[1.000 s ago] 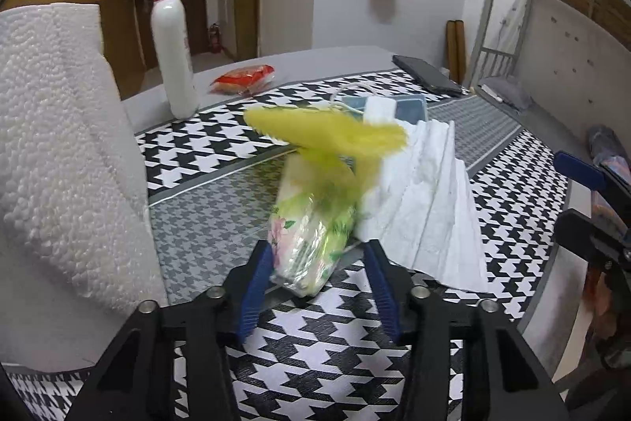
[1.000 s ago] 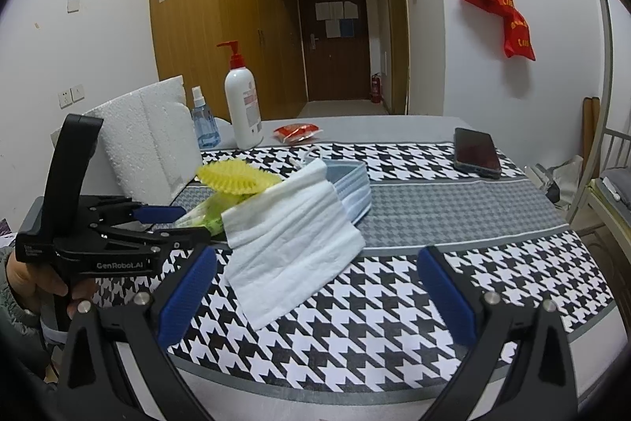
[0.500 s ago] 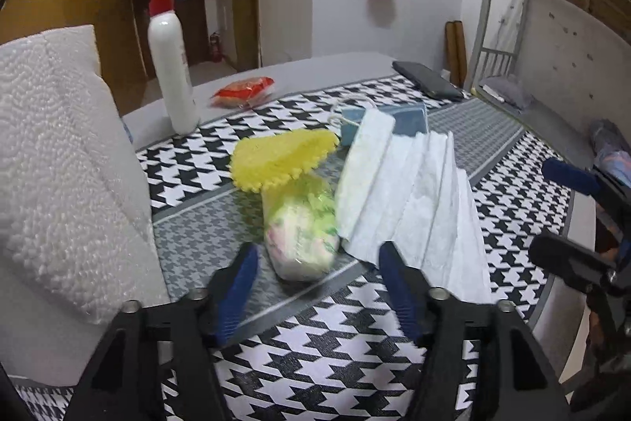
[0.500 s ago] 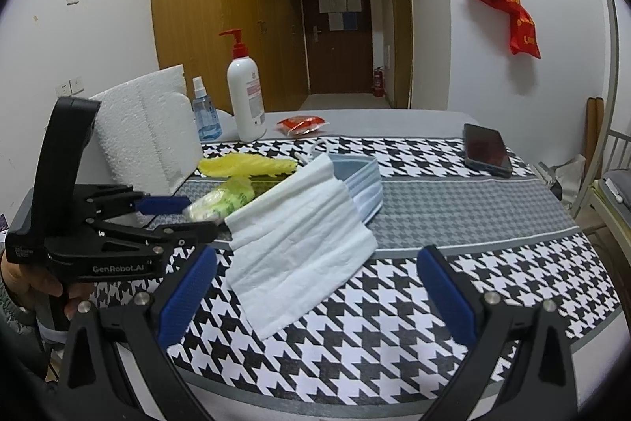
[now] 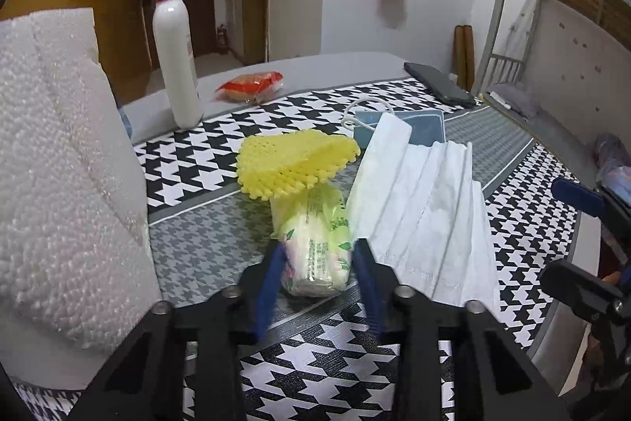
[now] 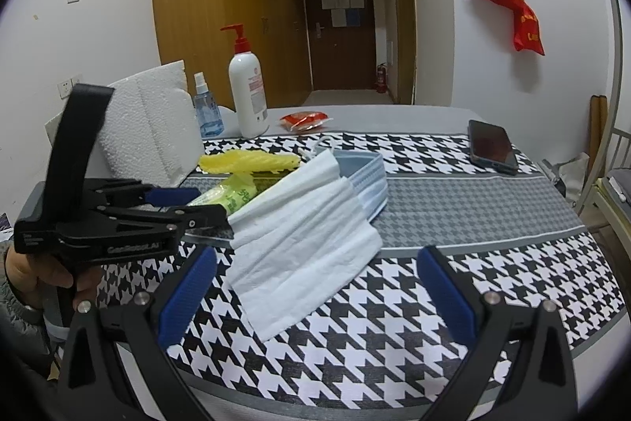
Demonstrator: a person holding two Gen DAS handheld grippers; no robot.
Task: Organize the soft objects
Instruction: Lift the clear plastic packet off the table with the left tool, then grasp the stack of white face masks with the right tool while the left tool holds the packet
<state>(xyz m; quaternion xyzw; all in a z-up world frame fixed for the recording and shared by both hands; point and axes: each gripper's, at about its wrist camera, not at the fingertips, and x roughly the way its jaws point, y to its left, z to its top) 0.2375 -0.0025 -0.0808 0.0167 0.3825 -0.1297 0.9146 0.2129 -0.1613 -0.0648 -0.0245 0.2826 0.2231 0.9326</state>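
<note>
Left wrist view: my left gripper point(image 5: 317, 263) is closing, blue pads flanking the green-printed plastic tissue pack point(image 5: 313, 243); whether they press it I can't tell. The pack lies on the houndstooth tablecloth point(image 5: 221, 160). Folded yellow foam net point(image 5: 294, 164) rests on its far end at 12 o'clock; white pleated face mask point(image 5: 426, 208) overlaps at 3.

Right wrist view: my right gripper point(image 6: 315, 287) stands wide, nothing between. Mask point(image 6: 303, 231) at 12, left gripper point(image 6: 197, 204) and pack point(image 6: 232, 194) at 10.
</note>
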